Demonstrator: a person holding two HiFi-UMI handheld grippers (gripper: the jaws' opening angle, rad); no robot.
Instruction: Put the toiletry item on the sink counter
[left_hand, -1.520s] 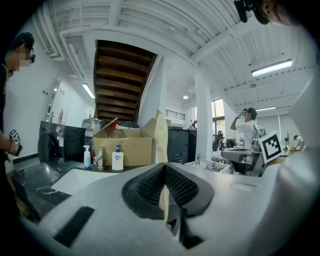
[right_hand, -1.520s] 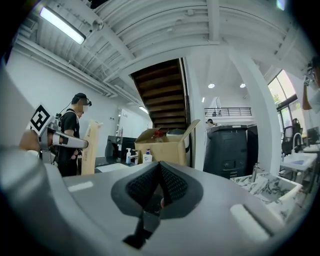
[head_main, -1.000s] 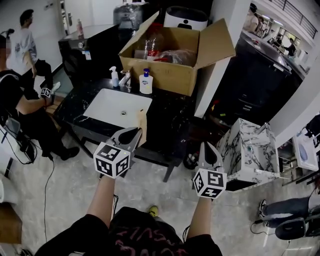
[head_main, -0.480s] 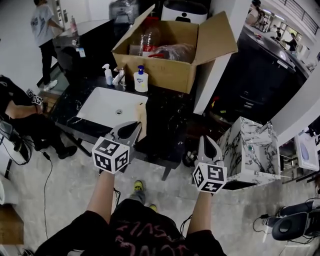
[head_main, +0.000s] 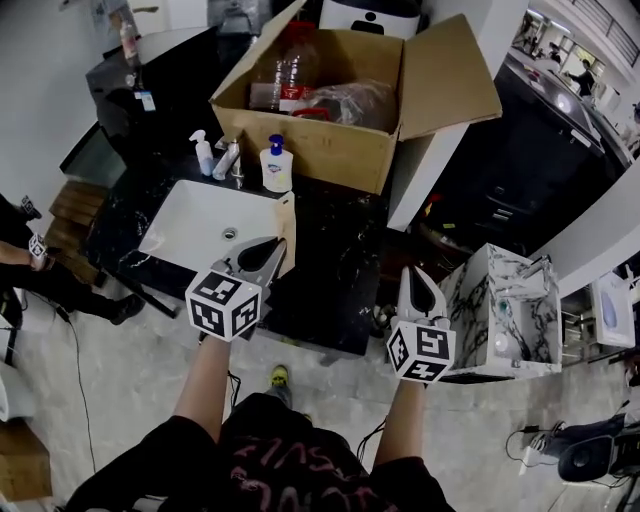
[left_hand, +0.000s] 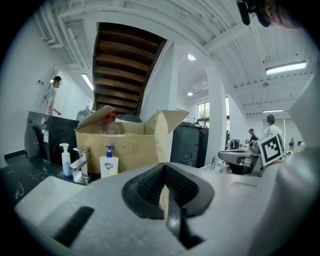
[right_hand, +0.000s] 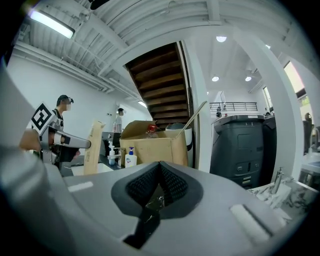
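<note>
The black counter (head_main: 340, 250) with the white sink (head_main: 195, 225) is sitting closer under the two grippers than a moment ago. The person in the white shirt by the far wall is gone from the head view. The grippers are staying at about the same spots in the picture.

The left gripper (head_main: 272, 248) is squeezing a flat tan packet (head_main: 286, 222) between its fingers. The packet is long and thin. It is standing up tall, with its low end pinched in the fingers and its top end pointing up past the fingertips. In the left gripper view its thin edge (left_hand: 161, 150) is facing the camera. In the right gripper view its wide side (right_hand: 93, 147) is showing, leaning just a little. The packet is being held up in the air, and in the head view it is showing over the right rim of the sink.

The right gripper (head_main: 411, 272) is keeping its fingers pressed together with nothing between them.

Past the left fingertips, a soap bottle (head_main: 275, 165), a small spray bottle (head_main: 203, 153) and a tap (head_main: 230, 158) are standing at the back of the sink. Behind them a big open cardboard box (head_main: 330, 150) is sitting. To the right of the right fingers a marble-look cabinet (head_main: 500, 300) is standing on the pale floor (head_main: 130, 370). Brown stairs (left_hand: 125, 75) are running overhead between white walls.
</note>
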